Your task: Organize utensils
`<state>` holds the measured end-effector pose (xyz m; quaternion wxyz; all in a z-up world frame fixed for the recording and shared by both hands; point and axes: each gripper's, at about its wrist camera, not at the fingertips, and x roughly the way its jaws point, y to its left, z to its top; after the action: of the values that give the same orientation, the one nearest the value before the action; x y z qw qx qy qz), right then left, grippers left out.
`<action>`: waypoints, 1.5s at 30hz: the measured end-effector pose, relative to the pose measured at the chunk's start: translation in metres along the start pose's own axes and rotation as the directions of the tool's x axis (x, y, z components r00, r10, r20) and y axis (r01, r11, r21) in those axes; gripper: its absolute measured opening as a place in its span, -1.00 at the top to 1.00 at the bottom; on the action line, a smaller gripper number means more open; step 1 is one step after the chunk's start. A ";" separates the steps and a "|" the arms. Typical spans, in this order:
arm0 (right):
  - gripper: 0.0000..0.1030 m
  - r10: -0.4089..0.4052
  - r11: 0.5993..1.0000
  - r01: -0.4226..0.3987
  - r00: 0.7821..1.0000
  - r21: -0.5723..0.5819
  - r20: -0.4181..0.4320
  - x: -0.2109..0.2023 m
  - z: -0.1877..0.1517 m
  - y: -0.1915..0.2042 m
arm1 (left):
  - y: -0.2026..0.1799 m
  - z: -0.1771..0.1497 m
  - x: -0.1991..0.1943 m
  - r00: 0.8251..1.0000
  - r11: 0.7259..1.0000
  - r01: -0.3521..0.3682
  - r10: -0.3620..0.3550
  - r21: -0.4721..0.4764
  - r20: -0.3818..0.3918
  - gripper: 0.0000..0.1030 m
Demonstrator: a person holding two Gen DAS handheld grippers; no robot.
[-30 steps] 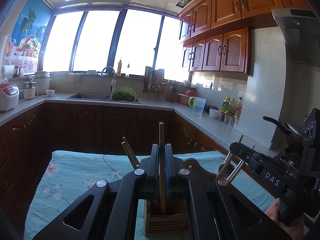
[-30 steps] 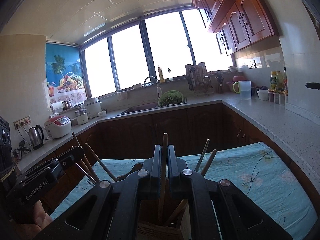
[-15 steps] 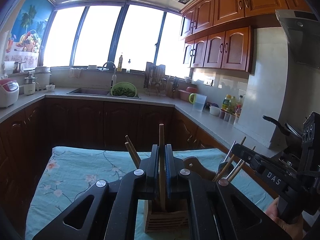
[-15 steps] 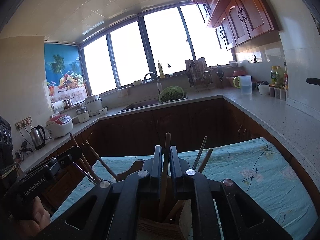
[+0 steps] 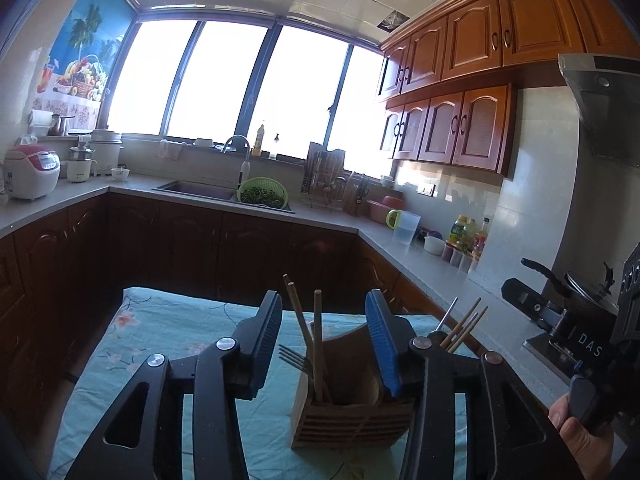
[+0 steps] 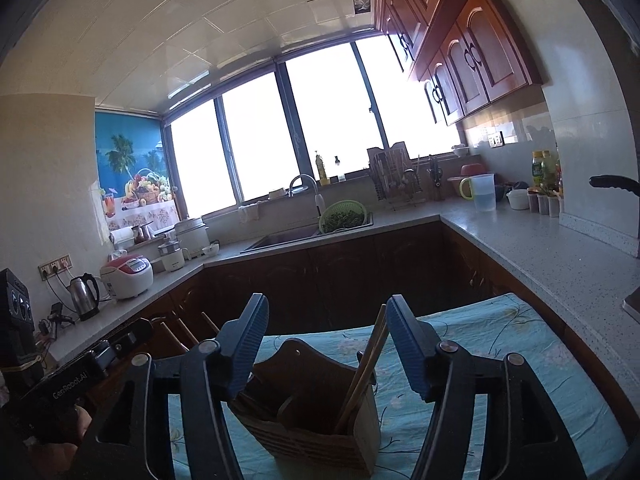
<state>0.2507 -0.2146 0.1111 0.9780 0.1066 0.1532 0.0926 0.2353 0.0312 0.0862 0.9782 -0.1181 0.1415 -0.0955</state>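
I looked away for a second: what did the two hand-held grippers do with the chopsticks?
Both let go. The left hand-held gripper and right hand-held gripper were each clamped on one chopstick; their jaws are now opening, and the chopsticks stand free in the wooden utensil holder. The holder and the tablecloth are unchanged.

You stand in a home kitchen. Far ahead, the sink (image 5: 192, 190) with its faucet (image 5: 239, 148) sits under wide windows (image 5: 256, 88). Wooden cabinets (image 5: 452, 128) hang on the right; a rice cooker (image 5: 31, 171) waits on the left counter (image 5: 52, 204).
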 end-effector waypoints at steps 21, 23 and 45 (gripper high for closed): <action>-0.84 -0.020 0.994 0.047 0.968 0.104 -0.250 -0.083 -0.135 -0.018 | 0.030 -0.104 -0.110 0.958 0.975 -0.169 0.128 -0.144 -0.258 -0.40; -0.84 -0.015 0.992 0.047 0.965 0.119 -0.262 -0.089 -0.142 -0.020 | 0.030 -0.107 -0.118 0.955 0.973 -0.175 0.132 -0.147 -0.267 -0.40; -1.00 -0.045 0.998 0.041 0.993 -0.041 -0.105 -0.175 -0.118 0.014 | -0.013 -0.099 -0.209 0.974 0.987 -0.158 0.159 0.017 -0.161 -0.70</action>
<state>0.0468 -0.2170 0.0535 0.9722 0.0792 0.2055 0.0799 0.0065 0.0449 0.0507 0.9683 -0.0964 0.2291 -0.0266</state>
